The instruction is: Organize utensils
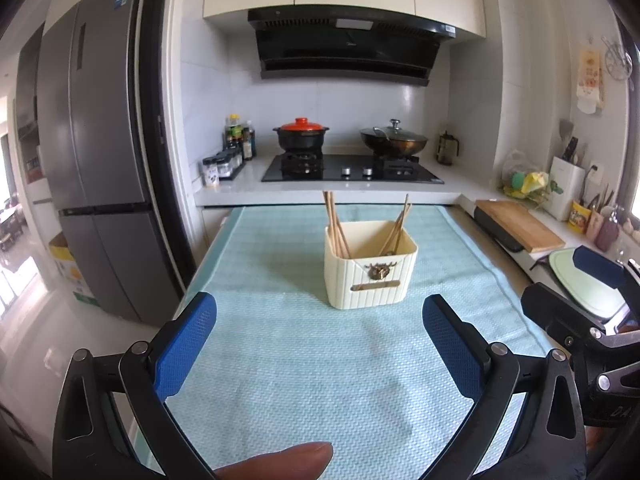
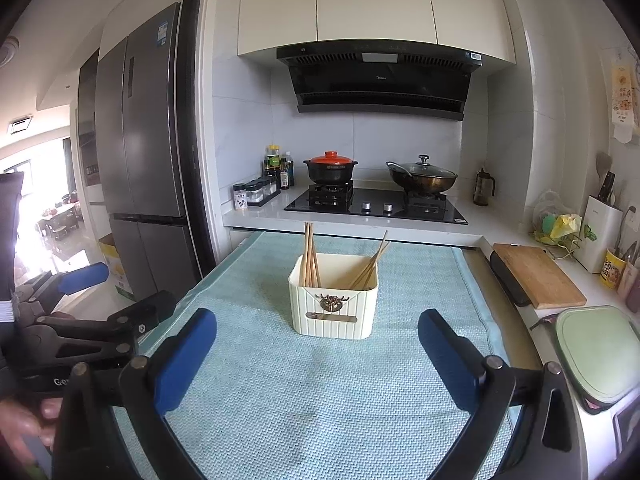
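A cream ribbed utensil box stands upright on a light blue cloth. Several wooden chopsticks stand in it, one bunch at its left, another leaning at its right. My left gripper is open and empty, well short of the box. My right gripper is open and empty, also short of the box. Each gripper shows at the edge of the other's view: the right one, the left one.
Behind the cloth is a counter with a gas hob, a red-lidded black pot and a wok. A wooden cutting board and a green tray lie to the right. A grey fridge stands left.
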A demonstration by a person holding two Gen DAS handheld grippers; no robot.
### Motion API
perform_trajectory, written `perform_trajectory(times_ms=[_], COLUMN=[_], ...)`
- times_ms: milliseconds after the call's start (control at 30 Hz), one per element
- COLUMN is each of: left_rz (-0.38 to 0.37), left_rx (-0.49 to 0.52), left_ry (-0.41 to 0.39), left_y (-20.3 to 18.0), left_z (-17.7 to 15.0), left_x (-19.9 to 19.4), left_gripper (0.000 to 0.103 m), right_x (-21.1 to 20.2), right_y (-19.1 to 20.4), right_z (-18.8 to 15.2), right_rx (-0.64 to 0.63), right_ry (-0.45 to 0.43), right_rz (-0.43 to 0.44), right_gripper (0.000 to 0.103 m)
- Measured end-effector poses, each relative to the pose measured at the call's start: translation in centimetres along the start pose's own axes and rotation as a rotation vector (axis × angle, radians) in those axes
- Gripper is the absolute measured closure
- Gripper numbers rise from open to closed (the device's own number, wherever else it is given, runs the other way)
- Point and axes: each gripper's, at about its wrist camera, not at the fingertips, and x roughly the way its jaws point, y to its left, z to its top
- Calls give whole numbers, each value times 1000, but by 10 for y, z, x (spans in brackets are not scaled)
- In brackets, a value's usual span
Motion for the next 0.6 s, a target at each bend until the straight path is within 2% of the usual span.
perform_trajectory(times_ms=[600], left_rz=[7], left_rx=[0], left_ry=[17], left_y=[-1], left_z=[-3], left_x=[5], left_gripper=[0], right_x=[-1], right_y=[1], right_z=[-1], right_rx=[-3], right_ry=[10], right_rz=[-1], right_gripper=[0])
